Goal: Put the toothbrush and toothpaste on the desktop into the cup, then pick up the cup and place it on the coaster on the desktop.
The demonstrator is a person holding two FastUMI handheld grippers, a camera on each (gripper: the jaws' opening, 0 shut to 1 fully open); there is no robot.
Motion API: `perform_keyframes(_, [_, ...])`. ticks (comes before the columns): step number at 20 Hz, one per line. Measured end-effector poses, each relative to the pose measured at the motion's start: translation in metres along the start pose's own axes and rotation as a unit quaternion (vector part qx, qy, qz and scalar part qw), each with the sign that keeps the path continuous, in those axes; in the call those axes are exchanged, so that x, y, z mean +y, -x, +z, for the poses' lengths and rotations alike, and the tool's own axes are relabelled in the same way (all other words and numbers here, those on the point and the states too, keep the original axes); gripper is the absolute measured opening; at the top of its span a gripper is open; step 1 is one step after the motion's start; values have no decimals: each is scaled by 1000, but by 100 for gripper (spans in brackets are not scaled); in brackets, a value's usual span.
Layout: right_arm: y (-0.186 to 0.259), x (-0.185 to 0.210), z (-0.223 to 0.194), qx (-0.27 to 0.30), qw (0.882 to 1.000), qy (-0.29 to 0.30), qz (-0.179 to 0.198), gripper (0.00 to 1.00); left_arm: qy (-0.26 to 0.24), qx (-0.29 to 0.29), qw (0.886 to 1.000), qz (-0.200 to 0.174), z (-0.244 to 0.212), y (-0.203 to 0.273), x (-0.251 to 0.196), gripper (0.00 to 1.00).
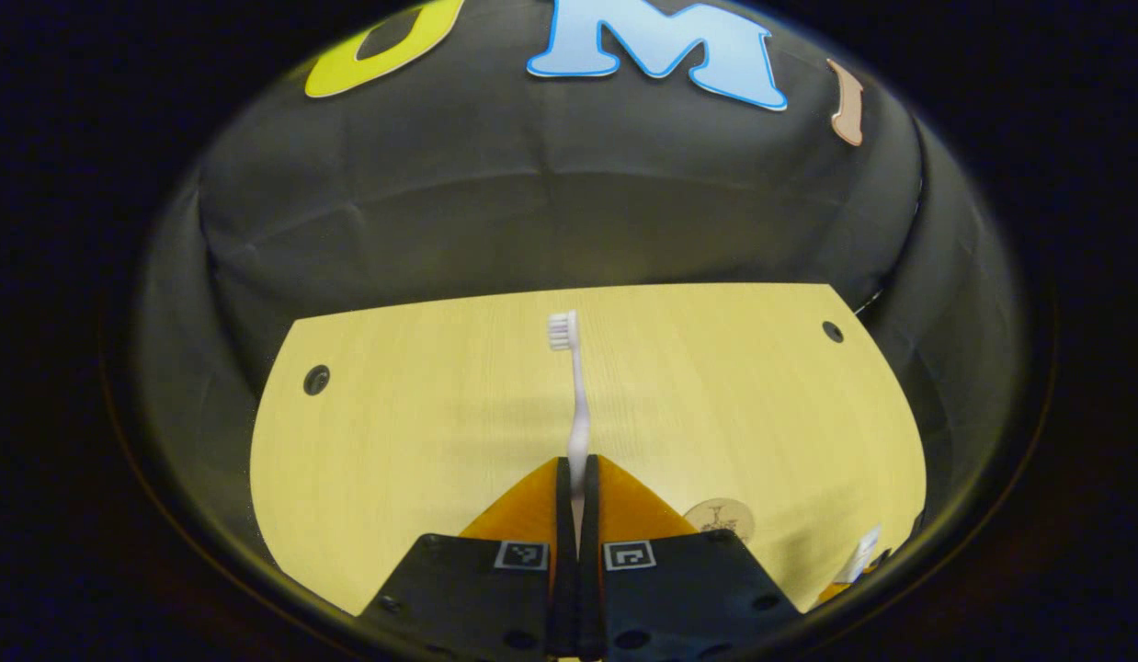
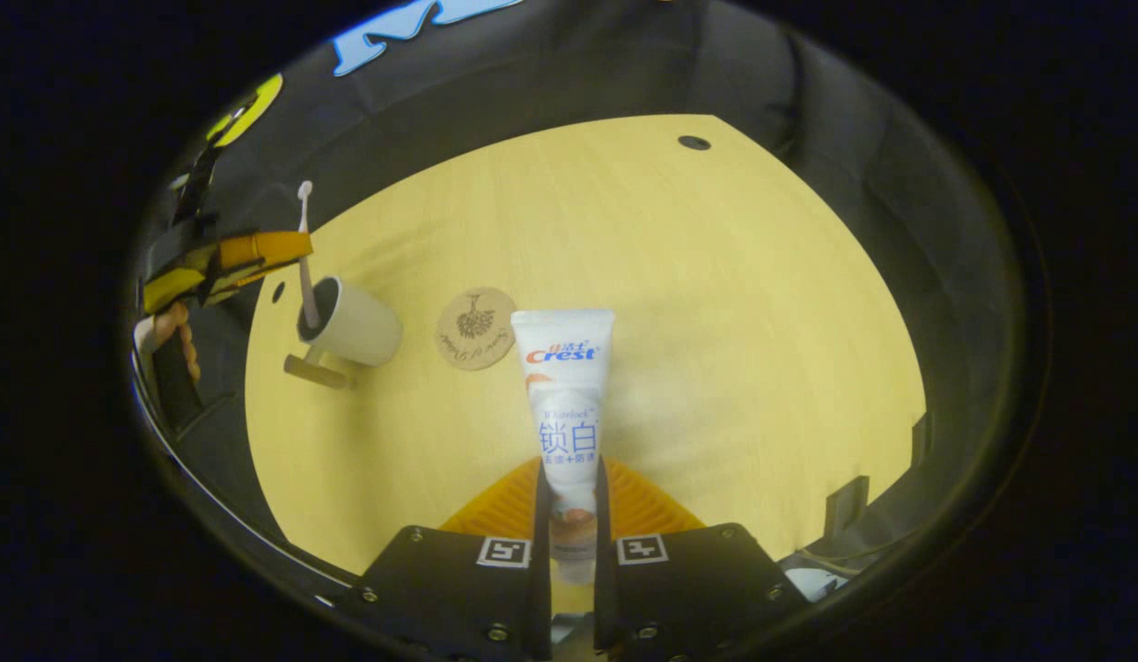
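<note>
I'm seeing the left gripper (image 2: 256, 250) clamping the slim white plastic toothbrush (image 1: 576, 405), handle end dipping into the white ceramic cup (image 2: 353, 324). Right gripper (image 2: 571, 501) is pinching the white toothpaste tube (image 2: 566, 395), pointing forward over the light wooden desktop (image 2: 734, 303); round wooden coaster (image 2: 476, 328) is sitting just beside the cup.

— What stands in the way on the desktop (image 2: 716, 303)?

— In the right gripper view, a cup (image 2: 353, 322) is seen near the left edge, with a round coaster (image 2: 476, 328) just beside it, the two apart. A toothbrush (image 2: 304, 257) is held upright over the cup's mouth by the left gripper (image 2: 256, 250), so the approach from above is taken up. A toothpaste (image 2: 566, 405) tube, clamped in the right gripper (image 2: 569, 515), juts forward and ends close to the coaster.

— And where is open room found?

— The whole middle, far and right side of the wood is left bare. In the left gripper view, bare board is seen on both sides of the toothbrush (image 1: 576, 405). The booth wall (image 1: 551, 211) closes off the far edge.
</note>
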State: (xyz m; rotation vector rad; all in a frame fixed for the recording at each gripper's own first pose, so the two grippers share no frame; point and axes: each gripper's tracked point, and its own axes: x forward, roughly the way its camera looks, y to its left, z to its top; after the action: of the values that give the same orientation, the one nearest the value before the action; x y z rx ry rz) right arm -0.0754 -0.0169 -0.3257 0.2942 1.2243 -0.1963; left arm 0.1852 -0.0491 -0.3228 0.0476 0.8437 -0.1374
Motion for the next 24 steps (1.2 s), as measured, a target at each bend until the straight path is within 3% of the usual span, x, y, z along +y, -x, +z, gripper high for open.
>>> perform_keyframes(2, [3, -7, 4, -3, 1000, -7, -3, 19, 6, 3, 1000, -4, -6, -5, -1, 13])
perform_keyframes(6, [9, -14, 12, -10, 1000, -17, -4, 19, 18, 5, 1000, 0, -13, -6, 2, 10])
perform_keyframes(7, [9, -14, 14, -12, 1000, -19, -4, 19, 19, 4, 1000, 1, -15, -5, 4, 18])
perform_keyframes(10, [10, -14, 16, -14, 1000, -20, -2, 19, 20, 5, 1000, 2, -17, -3, 6, 10])
perform_keyframes(11, [11, -12, 18, -14, 1000, -20, -1, 19, 21, 5, 1000, 1, -18, 0, 5, 14])
perform_keyframes(15, [13, -1, 22, -19, 1000, -15, 8, 19, 11, -8, 1000, 3, -14, 11, 7, 14])
perform_keyframes(16, [12, 4, 23, -21, 1000, -13, 11, 19, 6, -9, 1000, 8, -15, 12, 11, 29])
perform_keyframes(17, [11, 9, 26, -23, 1000, -12, 14, 19, 2, -11, 1000, 13, -14, 16, 15, 36])
perform_keyframes(24, [17, 45, 55, -49, 998, 2, 32, 19, 12, -26, 999, 16, -18, 51, 40, 36])
